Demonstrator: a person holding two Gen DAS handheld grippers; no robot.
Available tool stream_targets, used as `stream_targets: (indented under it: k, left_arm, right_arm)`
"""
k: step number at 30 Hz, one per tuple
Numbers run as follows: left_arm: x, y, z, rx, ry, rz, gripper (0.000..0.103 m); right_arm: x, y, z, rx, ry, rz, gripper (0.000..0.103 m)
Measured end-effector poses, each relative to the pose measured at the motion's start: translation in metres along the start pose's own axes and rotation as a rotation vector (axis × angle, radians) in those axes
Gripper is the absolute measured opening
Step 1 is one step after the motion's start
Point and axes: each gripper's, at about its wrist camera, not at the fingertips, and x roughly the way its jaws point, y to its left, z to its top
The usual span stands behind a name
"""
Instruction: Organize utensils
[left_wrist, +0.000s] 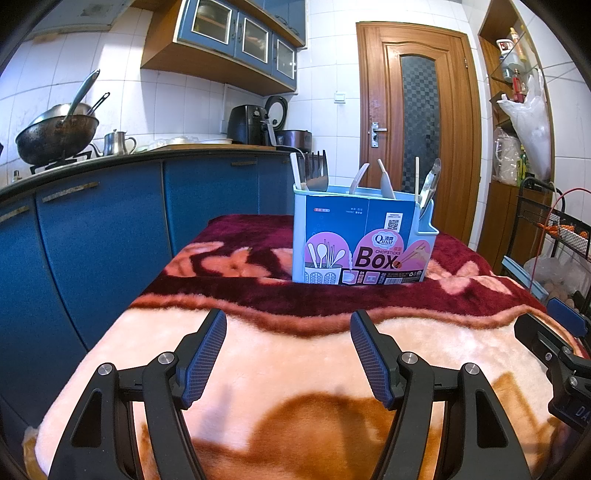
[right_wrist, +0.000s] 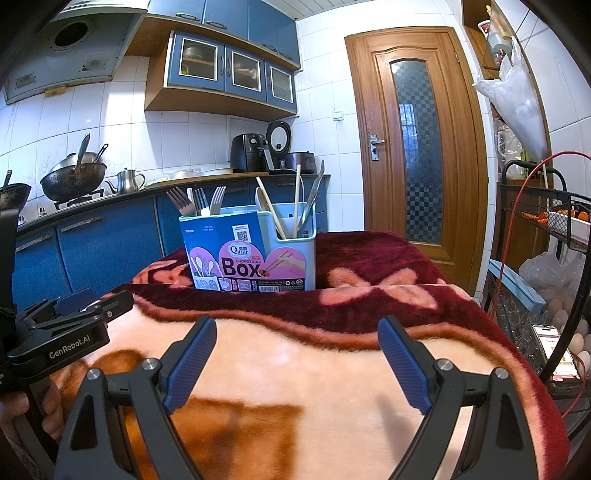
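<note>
A light blue utensil holder (left_wrist: 364, 236) with a "Chopsticks Box" label stands upright on the blanket-covered table; it also shows in the right wrist view (right_wrist: 255, 251). Forks (right_wrist: 201, 201), a wooden spoon (right_wrist: 264, 201), chopsticks (right_wrist: 296, 199) and a knife (right_wrist: 314, 194) stick out of its compartments. My left gripper (left_wrist: 288, 350) is open and empty, well in front of the holder. My right gripper (right_wrist: 297, 360) is open and empty, also in front of it. The left gripper's body shows at the left of the right wrist view (right_wrist: 62, 332).
A pink and maroon blanket (left_wrist: 295, 354) covers the table. Blue kitchen cabinets (left_wrist: 92, 236) with a wok (left_wrist: 55, 136) and kettle stand to the left. A wooden door (right_wrist: 413, 147) is behind. A wire rack (right_wrist: 546, 229) with eggs and a phone (right_wrist: 556, 350) stands to the right.
</note>
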Motion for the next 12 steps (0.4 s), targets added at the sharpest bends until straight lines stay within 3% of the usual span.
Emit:
stream_targets:
  k: [12]
  left_arm:
    - [0.0, 0.0003, -0.0005, -0.003, 0.004, 0.005, 0.071]
  right_arm:
    - [0.0002, -0.0003, 0.0, 0.0, 0.0, 0.0, 0.091]
